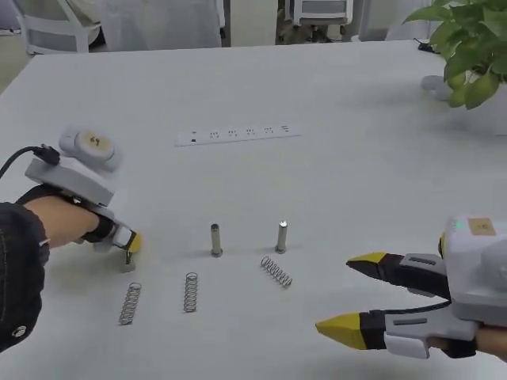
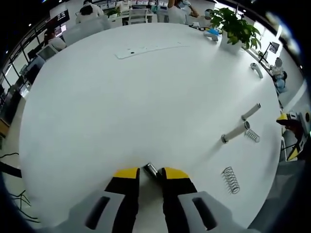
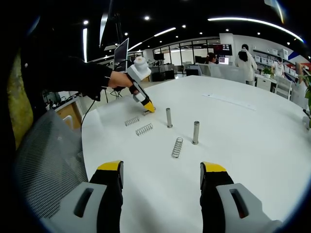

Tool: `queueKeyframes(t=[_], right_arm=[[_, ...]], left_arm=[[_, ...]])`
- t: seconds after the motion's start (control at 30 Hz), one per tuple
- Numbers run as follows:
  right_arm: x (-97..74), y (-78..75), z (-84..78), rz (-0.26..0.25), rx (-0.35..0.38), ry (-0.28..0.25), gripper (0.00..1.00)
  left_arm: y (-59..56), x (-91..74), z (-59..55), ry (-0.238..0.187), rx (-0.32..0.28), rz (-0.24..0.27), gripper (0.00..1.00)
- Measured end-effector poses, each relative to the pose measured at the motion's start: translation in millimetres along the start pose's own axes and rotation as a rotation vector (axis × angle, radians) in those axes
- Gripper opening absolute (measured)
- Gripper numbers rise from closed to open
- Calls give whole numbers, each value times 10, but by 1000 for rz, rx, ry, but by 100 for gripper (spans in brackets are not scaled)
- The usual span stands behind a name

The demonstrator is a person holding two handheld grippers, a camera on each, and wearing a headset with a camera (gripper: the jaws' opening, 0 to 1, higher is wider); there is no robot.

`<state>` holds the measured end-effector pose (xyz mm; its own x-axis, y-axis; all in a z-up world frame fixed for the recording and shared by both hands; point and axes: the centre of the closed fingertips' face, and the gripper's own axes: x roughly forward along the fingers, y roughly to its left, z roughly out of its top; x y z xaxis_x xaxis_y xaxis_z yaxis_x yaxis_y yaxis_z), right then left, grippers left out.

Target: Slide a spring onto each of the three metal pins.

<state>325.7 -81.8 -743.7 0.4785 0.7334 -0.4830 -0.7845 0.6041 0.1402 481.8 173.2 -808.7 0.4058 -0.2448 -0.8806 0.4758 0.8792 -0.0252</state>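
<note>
The right gripper sits at the lower right of the head view, its fingers spread wide and holding nothing. The right spring lies flat on the desk to the left of those fingertips. Its long axis runs from upper left to lower right, and it lies just below the upright right pin. The middle pin also stands upright, with the middle spring below it and the left spring further left. None of the 3 springs is on a pin yet.

At the left of the frame, the left gripper has its fingers closed on the 3rd pin, which is at the desk surface. The right gripper is therefore both free and nearer to the right spring, so it is the likely one to fetch it.

The left gripper view shows the narrow gap pinching the pin's end, which the head view half hides. The right gripper view shows the right spring lying almost end-on ahead, centred between the open fingers, so they could close across its width.
</note>
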Motion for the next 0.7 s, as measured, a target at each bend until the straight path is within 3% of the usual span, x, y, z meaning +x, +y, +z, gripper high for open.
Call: queueKeyframes(t=[0.2,0.7], right_arm=[[0,-2,-9,1,2,3,62],[2,-7,-6,1,4,0,62]], left_arm=[[16,4,-1,9,41,20,8],[66,0,-20,33,4,48,5]])
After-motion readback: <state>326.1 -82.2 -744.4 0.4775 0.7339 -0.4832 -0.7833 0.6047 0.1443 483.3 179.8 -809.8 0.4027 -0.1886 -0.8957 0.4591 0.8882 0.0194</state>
